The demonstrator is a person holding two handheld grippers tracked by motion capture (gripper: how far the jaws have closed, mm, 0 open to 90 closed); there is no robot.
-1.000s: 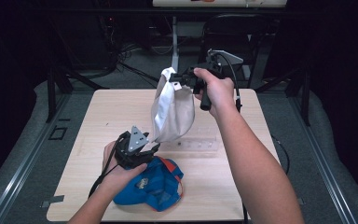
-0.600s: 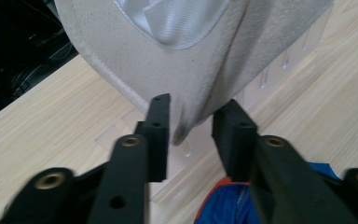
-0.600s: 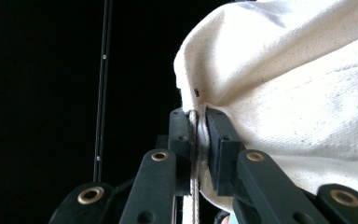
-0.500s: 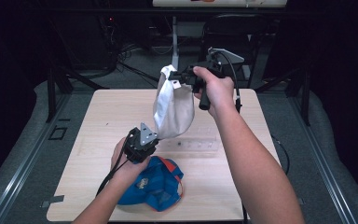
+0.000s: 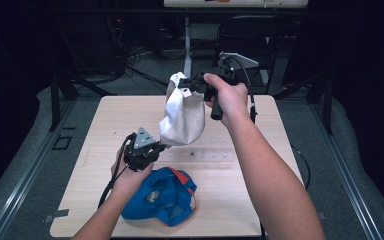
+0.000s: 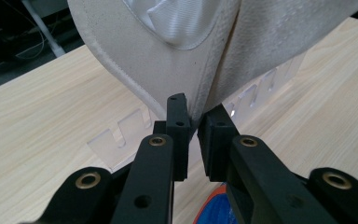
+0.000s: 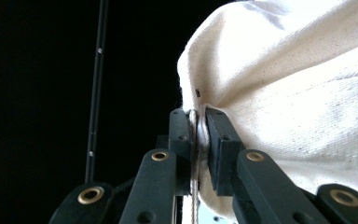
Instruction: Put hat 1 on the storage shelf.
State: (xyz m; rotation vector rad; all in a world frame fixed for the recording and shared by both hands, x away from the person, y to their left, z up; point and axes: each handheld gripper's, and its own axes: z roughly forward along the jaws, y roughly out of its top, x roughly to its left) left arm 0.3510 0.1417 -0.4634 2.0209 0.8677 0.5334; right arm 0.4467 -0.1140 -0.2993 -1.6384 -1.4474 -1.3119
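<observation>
We hold a white cap [image 5: 182,114] up in the air over the wooden table [image 5: 95,130]. Our right gripper [image 5: 189,86] is high up, and it is squeezed tight on the top edge of the cap. In the right gripper view the cloth sits pinched between the two black jaws.

Our left gripper [image 5: 159,146] is low, near the table. Its jaws have just been closing, and now they pinch the bottom edge of the cap. In the left gripper view the cap's edge goes down into the thin gap between the jaws.

So the cap hangs between our two grippers, above the table.

A blue cap [image 5: 162,196] lies flat on the table just beside our left hand [image 5: 130,177]. A clear plastic rack [image 5: 205,155] with slots lies on the table under the white cap.
</observation>
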